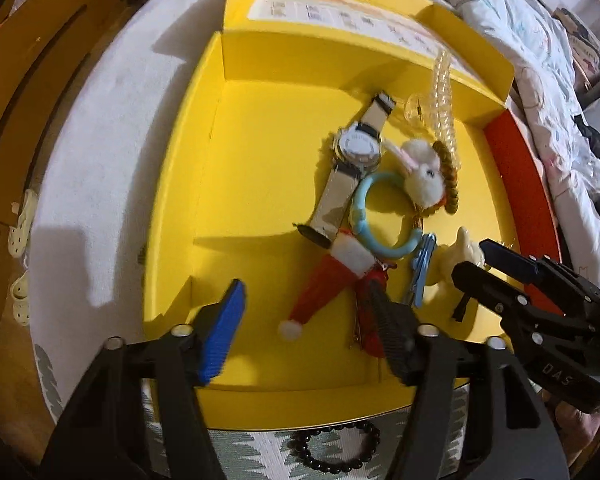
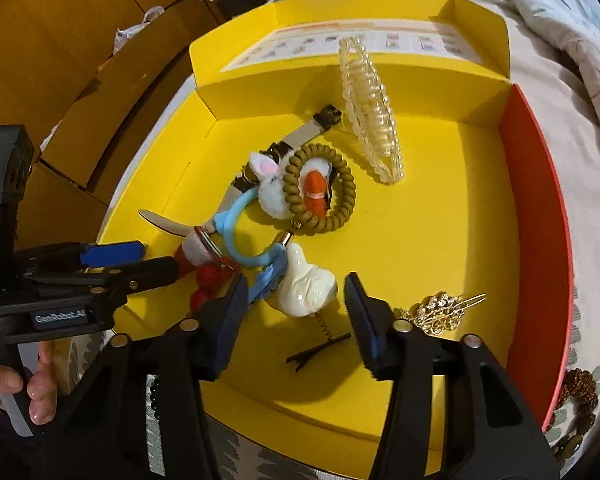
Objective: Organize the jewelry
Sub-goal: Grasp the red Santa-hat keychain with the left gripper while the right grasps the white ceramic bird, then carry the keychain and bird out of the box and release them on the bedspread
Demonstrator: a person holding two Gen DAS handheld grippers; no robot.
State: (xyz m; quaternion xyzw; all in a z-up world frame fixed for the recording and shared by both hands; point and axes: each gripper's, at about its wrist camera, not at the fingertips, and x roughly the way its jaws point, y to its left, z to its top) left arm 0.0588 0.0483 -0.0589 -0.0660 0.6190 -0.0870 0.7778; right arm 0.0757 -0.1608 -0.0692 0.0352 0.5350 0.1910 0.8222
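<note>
An open yellow box holds a heap of jewelry: a wristwatch, a white rabbit plush, a light-blue ring, a clear hair claw and a small Santa hat. My left gripper is open and points down into the box, with the hat's tip and a red clip between its fingers. My right gripper is also open and straddles a white ceramic charm without pressing on it. An olive coil hair tie lies over the rabbit.
A gold brooch and a black hair clip lie near the right gripper. A black bead bracelet rests on the patterned cloth outside the box's front wall. The box's right wall is red. Bedding and cardboard boxes surround it.
</note>
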